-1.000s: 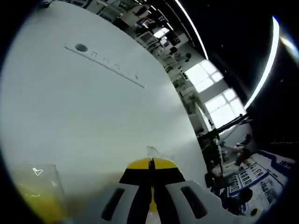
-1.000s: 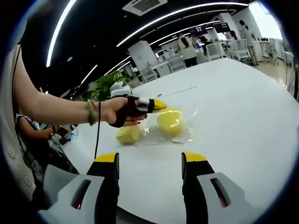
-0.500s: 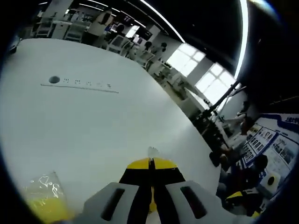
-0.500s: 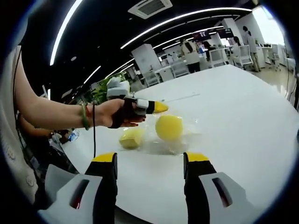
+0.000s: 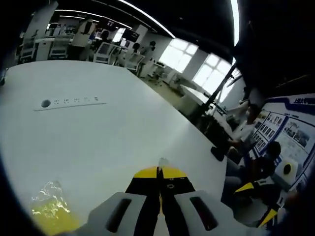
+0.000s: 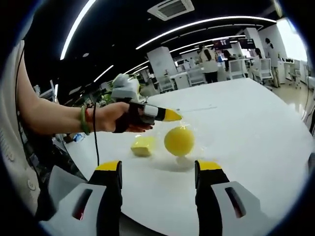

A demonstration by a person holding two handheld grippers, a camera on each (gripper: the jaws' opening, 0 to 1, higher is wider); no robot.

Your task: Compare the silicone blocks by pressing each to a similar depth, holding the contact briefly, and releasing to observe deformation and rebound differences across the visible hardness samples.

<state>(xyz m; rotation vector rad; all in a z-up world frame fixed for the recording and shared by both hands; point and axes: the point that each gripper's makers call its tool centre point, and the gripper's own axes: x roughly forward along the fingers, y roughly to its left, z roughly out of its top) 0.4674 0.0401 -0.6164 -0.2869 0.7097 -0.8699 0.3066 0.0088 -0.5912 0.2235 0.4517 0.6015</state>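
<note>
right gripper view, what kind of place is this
Probably an open-plan office or lab: a large white table, rows of desks and chairs behind it, a ceiling air-conditioning unit and long strip lights.

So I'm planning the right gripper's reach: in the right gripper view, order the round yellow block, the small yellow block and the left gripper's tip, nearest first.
1. Round block: in clear wrap, hanging from the left gripper, ahead between the jaws.
2. Small block: on the table, ahead-left, slightly behind the round one; close call.
3. Left gripper: tip above the round block, pinching its wrap.
</note>
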